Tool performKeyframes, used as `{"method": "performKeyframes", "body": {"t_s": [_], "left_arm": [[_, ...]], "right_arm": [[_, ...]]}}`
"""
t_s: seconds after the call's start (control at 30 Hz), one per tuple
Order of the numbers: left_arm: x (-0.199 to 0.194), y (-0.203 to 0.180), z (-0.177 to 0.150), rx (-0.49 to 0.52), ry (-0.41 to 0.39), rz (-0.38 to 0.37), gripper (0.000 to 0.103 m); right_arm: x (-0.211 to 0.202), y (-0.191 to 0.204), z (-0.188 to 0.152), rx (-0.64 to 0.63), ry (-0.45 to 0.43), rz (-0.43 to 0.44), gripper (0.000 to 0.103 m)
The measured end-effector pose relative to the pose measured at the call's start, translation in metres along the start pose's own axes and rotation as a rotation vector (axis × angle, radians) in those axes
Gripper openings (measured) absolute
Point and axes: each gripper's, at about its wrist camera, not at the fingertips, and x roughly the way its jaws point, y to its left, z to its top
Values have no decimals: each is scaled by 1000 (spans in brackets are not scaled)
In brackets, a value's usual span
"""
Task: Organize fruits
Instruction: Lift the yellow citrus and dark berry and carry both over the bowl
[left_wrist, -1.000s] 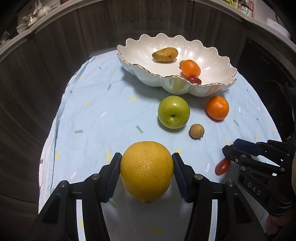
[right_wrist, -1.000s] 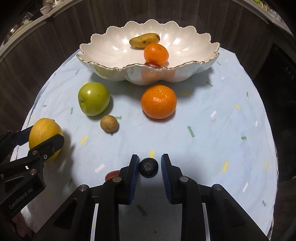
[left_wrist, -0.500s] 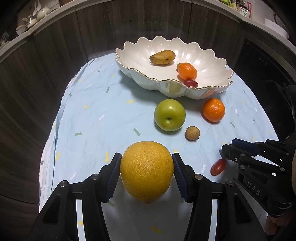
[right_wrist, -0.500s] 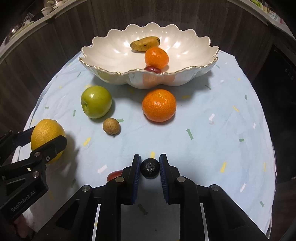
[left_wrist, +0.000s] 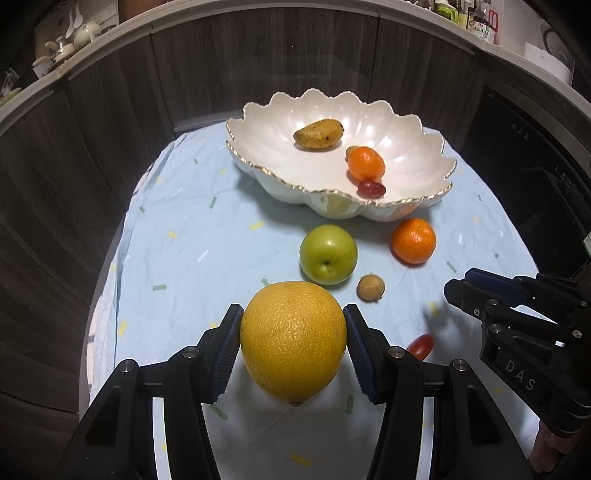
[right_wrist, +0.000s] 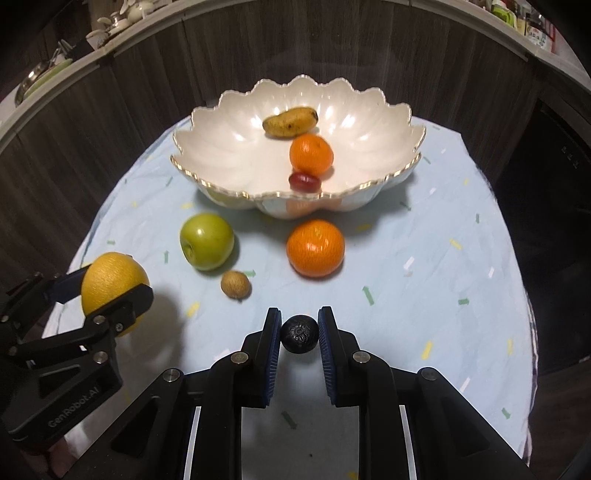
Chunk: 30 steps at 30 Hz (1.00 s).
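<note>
**Both grippers loaded, bowl part-filled**

Left gripper (left_wrist: 293, 339) clamped on a large yellow orange (left_wrist: 293, 339), blue pads pressed to both sides, fruit lifted clear of the cloth (left_wrist: 192, 236) with its shadow below. Right gripper (right_wrist: 299, 334) closed on a small black fruit (right_wrist: 299, 334), pads touching either side. Same gripper seen at the right edge of the left view (left_wrist: 517, 325), its load hidden there.

Scalloped white bowl (right_wrist: 207, 170) at the far side of the cloth, holding a yellow-brown mango (right_wrist: 290, 122), a mandarin (right_wrist: 311, 154) and a dark red grape (right_wrist: 304, 181) touching the mandarin's near side.

Loose on the cloth, just in front of the bowl: green apple (right_wrist: 207, 240) and a second mandarin (right_wrist: 315, 248), apart from each other. Brown longan (right_wrist: 235, 283) just beside the apple, nearer the grippers. Red tomato (left_wrist: 420, 346) near the right finger of the left gripper, visible only in the left view.
</note>
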Motion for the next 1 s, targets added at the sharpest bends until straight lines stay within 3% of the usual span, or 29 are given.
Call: {"method": "performKeyframes", "body": {"t_s": [1.0], "left_arm": [[-12, -12, 73, 14, -95, -2, 54]], "right_arm": [[-34, -31, 60, 30, -150, -16, 22]]}}
